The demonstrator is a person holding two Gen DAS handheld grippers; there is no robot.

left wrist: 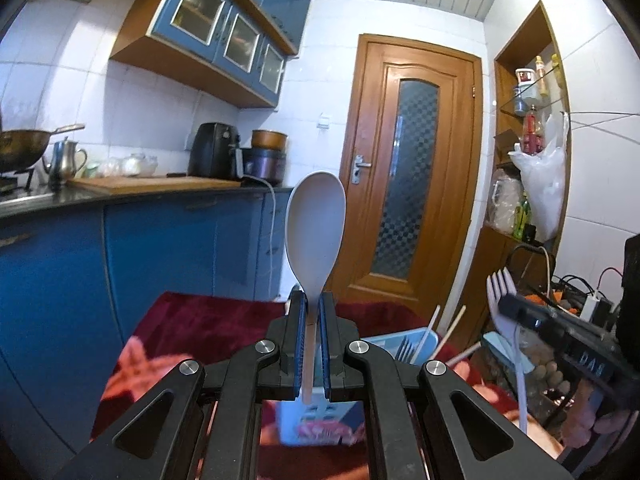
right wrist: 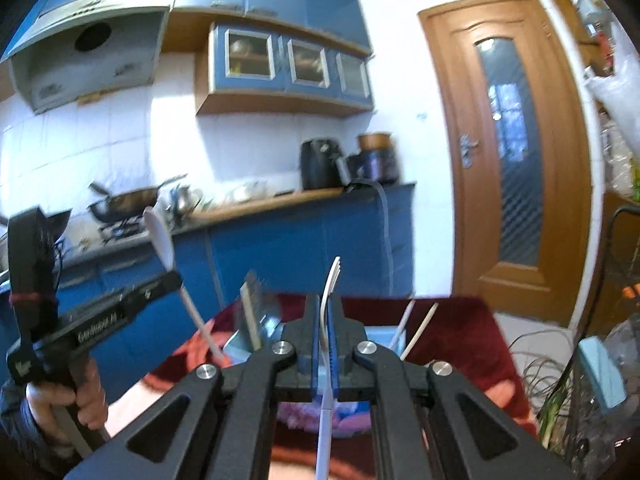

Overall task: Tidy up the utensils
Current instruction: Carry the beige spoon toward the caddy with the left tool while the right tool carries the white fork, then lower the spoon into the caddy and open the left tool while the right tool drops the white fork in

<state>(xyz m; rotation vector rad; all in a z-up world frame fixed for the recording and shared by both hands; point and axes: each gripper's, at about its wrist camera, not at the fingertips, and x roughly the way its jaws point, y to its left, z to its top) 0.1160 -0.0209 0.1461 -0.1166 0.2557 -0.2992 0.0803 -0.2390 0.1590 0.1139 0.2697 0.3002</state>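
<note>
My left gripper [left wrist: 310,300] is shut on the neck of a pale grey spoon [left wrist: 316,224], which stands upright with its bowl above the fingertips. To the right, my right gripper [left wrist: 508,306] is shut on a pale lilac fork [left wrist: 500,288] with the tines up. In the right wrist view that fork [right wrist: 332,280] shows edge-on between the pads of the right gripper [right wrist: 325,304], and the left gripper [right wrist: 172,278] holds the spoon [right wrist: 160,240] at the left. Below both sits a light blue utensil holder [left wrist: 384,342] [right wrist: 384,334] with metal forks [left wrist: 404,350] and chopsticks [right wrist: 420,328] in it.
The holder stands on a table under a dark red patterned cloth [left wrist: 208,320]. A blue-fronted kitchen counter [left wrist: 140,240] with a wok, kettle and appliances runs behind. A wooden door [left wrist: 408,180] is ahead. Cluttered shelves and cables [left wrist: 532,160] are at the right.
</note>
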